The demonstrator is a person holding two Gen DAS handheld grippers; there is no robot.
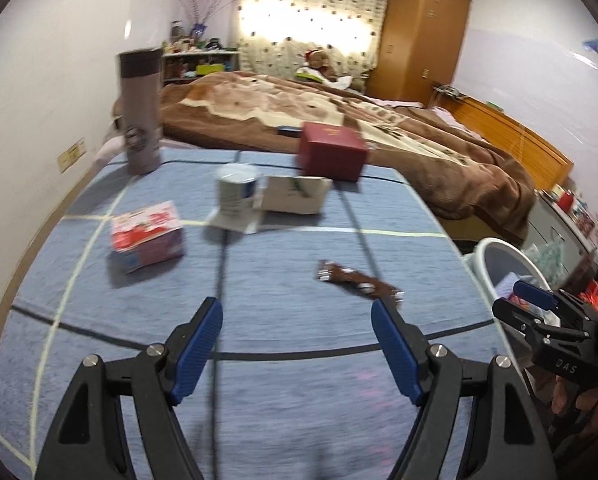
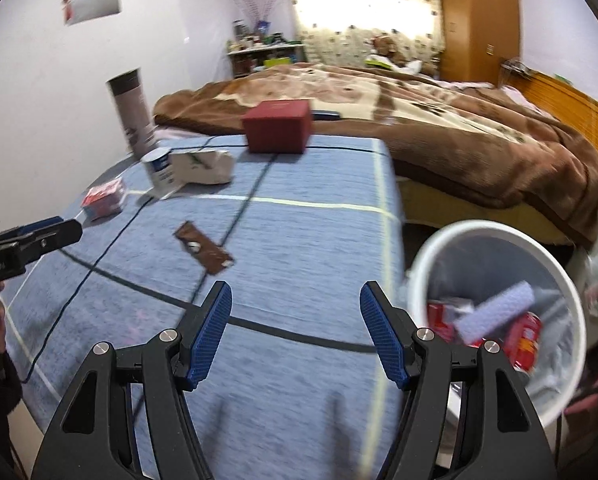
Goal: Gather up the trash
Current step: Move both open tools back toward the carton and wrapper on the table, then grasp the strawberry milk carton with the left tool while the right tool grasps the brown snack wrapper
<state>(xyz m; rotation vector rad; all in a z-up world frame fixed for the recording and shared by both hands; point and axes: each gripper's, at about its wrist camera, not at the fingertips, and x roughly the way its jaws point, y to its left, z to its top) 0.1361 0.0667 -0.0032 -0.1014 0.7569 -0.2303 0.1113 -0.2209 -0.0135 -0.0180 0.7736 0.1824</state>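
Left gripper (image 1: 297, 312): jaws spread wide, holding nothing, poised above the near part of the blue cloth (image 1: 259, 340).
Right gripper (image 2: 295, 300): jaws likewise spread, holding nothing, above the near right part of the cloth, just left of the bin (image 2: 555, 264).
Brown wrapper (image 1: 359, 280): lies flat on the cloth, just beyond the left gripper's right finger; in the right wrist view it sits left of centre, ahead of that gripper.
Bin: white, standing off the right edge of the cloth; it holds red packets (image 2: 525, 340) and a pale purple roll (image 2: 495, 312).
Red-and-white carton (image 1: 147, 238): on the cloth, left.
White cup (image 1: 236, 192): mid-cloth, farther back, touching a white box (image 1: 295, 194) to its right.
Dark red box (image 1: 333, 152): far edge of the cloth.
Tall grey flask (image 1: 141, 110): upright, far left corner.
Bed with brown blanket (image 1: 379, 120): beyond the cloth.
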